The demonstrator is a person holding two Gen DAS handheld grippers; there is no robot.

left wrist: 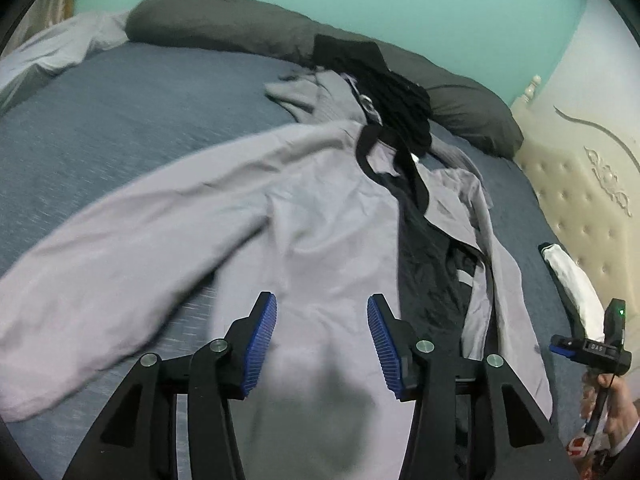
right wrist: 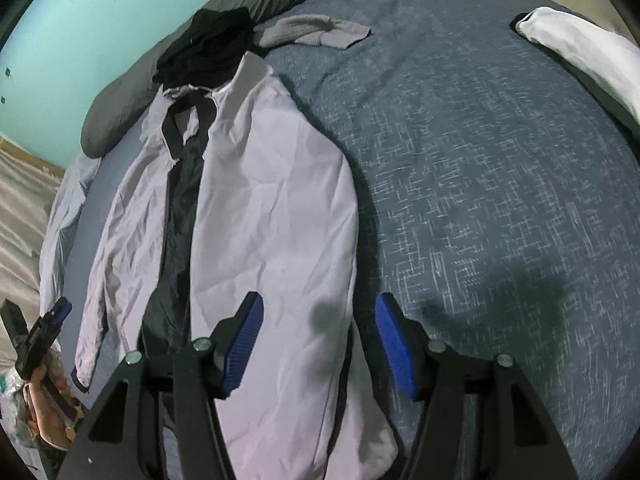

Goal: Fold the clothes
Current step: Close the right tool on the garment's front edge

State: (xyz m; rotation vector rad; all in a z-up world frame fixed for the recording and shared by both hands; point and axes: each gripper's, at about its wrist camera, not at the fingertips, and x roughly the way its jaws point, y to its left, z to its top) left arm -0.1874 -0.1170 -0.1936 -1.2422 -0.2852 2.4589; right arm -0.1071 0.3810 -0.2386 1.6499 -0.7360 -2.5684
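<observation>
A light grey jacket [left wrist: 320, 220] lies spread on the blue bedspread [left wrist: 132, 120], its front open on a dark lining [left wrist: 428, 264]. One sleeve [left wrist: 120, 272] stretches out to the left. My left gripper [left wrist: 322, 308] hovers open over the jacket's lower body, with nothing between its blue pads [left wrist: 262, 340]. In the right wrist view the same jacket [right wrist: 272, 216] lies lengthwise. My right gripper [right wrist: 320, 312] stands open above its right edge, one finger over the cloth and the other over the bedspread [right wrist: 500, 160].
A black garment [left wrist: 392, 92] and another grey one [right wrist: 316, 30] lie past the collar, against a dark grey bolster [left wrist: 224, 20]. A white pillow [right wrist: 580, 48] rests by the cream headboard [left wrist: 580, 184]. A hand [left wrist: 612, 400] holds the other gripper at the bed's edge.
</observation>
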